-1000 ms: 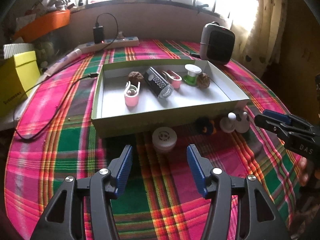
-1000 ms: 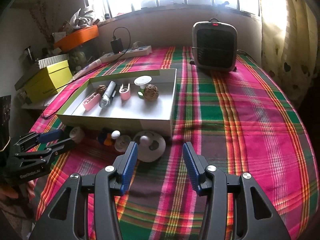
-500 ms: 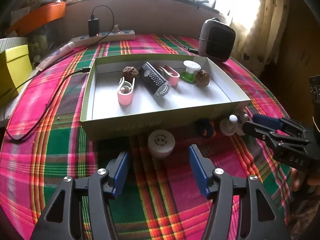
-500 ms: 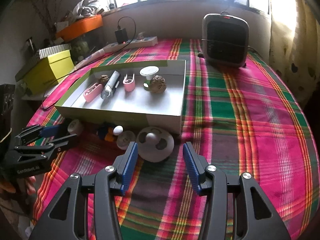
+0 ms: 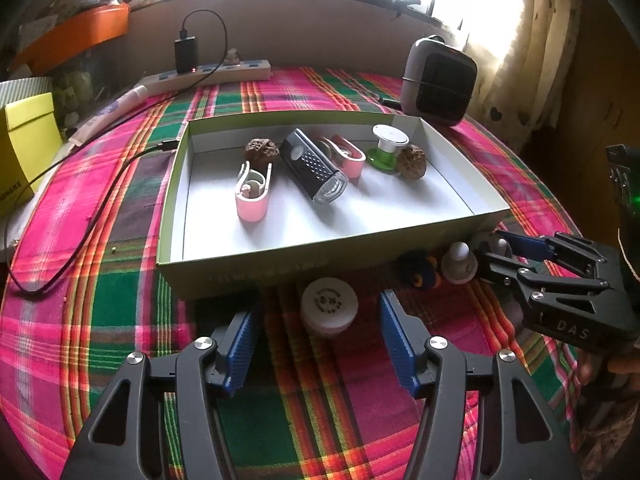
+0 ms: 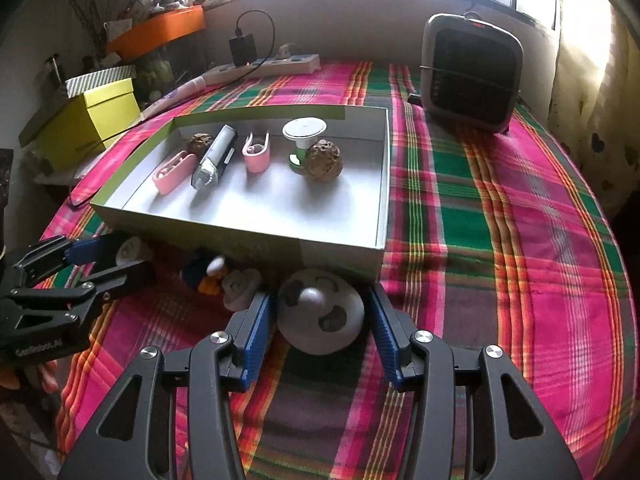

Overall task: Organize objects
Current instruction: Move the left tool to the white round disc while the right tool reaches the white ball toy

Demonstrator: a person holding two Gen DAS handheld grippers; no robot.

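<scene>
White round jar (image 5: 329, 306) sits on the plaid tablecloth (image 5: 120, 304) just before the shallow box (image 5: 280, 268), and we hold our left gripper (image 5: 320, 344) wide apart around it, fingers not touching. Our right gripper (image 6: 322, 330) is spread wide too, straddling the white disc fan (image 6: 321, 317) at the box's near corner. Between them lie a small white knob piece (image 5: 459, 266) and a dark blue toy (image 5: 420, 272). Inside the box rest two pink clips, a black light and two walnuts.
</scene>
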